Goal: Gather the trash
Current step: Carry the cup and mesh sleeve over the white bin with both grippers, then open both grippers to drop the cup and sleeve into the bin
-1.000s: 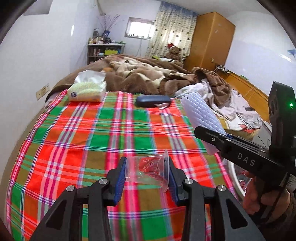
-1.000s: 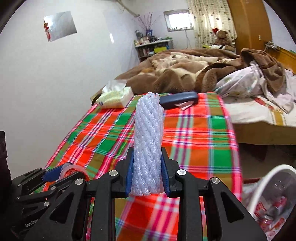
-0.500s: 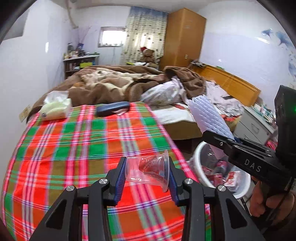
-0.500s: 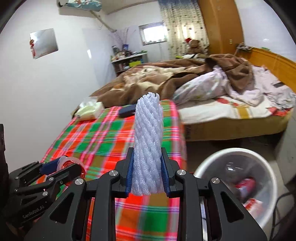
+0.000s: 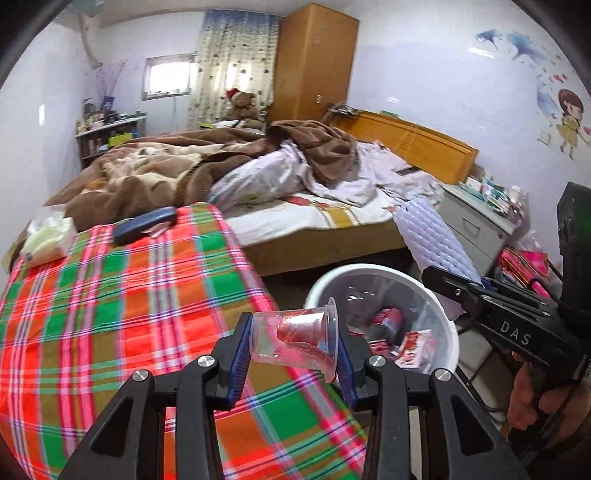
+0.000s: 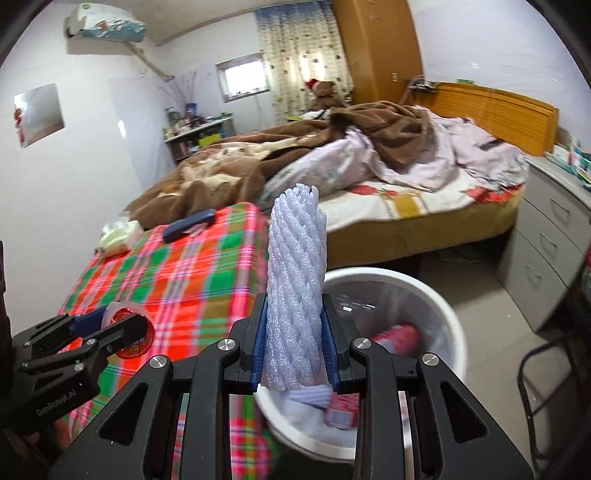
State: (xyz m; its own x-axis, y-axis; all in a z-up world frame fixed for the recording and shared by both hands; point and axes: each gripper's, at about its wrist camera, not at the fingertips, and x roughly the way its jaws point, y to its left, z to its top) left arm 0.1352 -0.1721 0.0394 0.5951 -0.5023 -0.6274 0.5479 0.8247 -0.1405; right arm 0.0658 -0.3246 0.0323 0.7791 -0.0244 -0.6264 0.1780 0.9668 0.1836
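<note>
Aircon unit [image 6: 105, 24]: right view only.

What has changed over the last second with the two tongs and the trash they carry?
Both tongs swung right, off the plaid table toward the white bin, which was barely in view before. The right tongs now hold the foam net sleeve over the bin's near rim; the left tongs carry the plastic cup at the table's edge beside it. Both grips are unchanged, nothing dropped. Tissue pack and dark case stayed put.
</note>
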